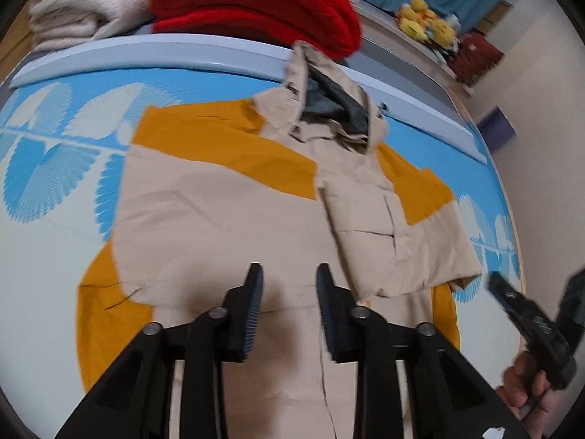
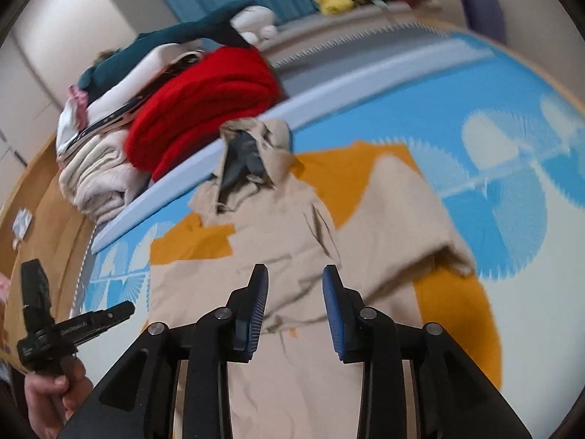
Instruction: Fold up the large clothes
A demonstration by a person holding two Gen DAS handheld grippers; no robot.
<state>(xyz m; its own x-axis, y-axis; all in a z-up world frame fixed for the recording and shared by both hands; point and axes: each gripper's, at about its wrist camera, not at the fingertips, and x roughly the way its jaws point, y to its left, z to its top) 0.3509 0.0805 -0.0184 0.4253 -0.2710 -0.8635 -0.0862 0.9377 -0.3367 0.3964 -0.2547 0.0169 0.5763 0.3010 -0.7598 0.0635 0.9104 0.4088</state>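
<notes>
A beige and mustard-yellow hooded jacket [image 1: 226,216] lies flat on the blue and white patterned bed, hood [image 1: 329,106] with grey lining toward the far side. One sleeve is folded across its front [image 1: 395,234]. It also shows in the right wrist view [image 2: 292,263]. My left gripper [image 1: 289,285] is open and empty, hovering above the jacket's lower middle. My right gripper [image 2: 295,285] is open and empty, above the jacket's lower front. The right gripper's body shows at the right edge of the left wrist view [image 1: 530,318], the left gripper's at the lower left of the right wrist view [image 2: 62,325].
A stack of folded clothes with a red knit sweater [image 1: 256,3] and cream garments [image 1: 84,11] sits beyond the hood; it also shows in the right wrist view [image 2: 204,95]. A pale blue bed rail [image 1: 182,51] runs behind the jacket. Yellow plush toys [image 1: 424,22] sit on a far shelf.
</notes>
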